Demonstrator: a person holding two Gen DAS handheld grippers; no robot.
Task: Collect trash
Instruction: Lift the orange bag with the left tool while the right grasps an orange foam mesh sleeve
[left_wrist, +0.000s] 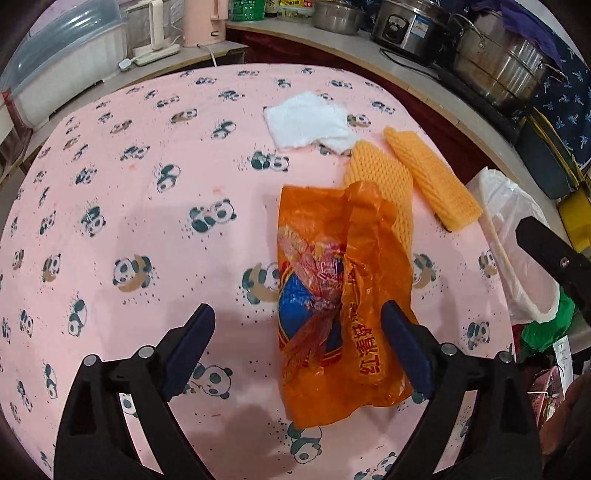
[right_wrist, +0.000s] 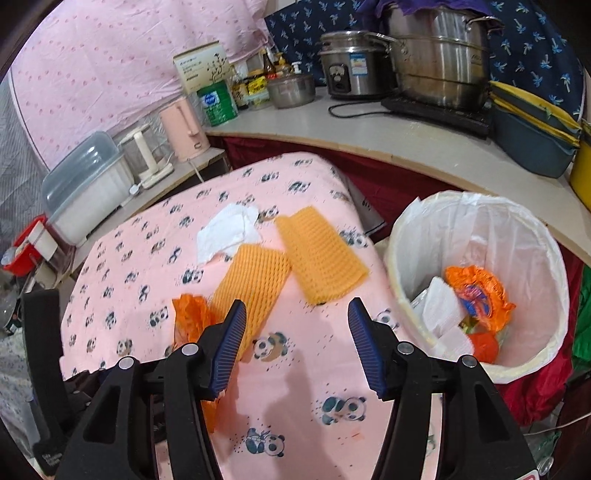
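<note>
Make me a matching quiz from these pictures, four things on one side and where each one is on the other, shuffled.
Things:
1. white tissue
2. orange plastic bag
3. crumpled orange wrapper
4. steel pot

Places:
A. inside the lined bin
B. on the counter
C. far end of the panda cloth
D. under the left tool

Pairs: 1-C, 2-D, 3-A, 4-B

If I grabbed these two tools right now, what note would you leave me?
Left tool: open, over the orange plastic bag, one finger on it, nothing gripped.
Right tool: open, empty, above the panda cloth.
On the cloth: the bag, two orange foam nets, a white tissue.
Done: the lined bin beside the table already holds orange and white scraps.
Left: bin those four pieces.
</note>
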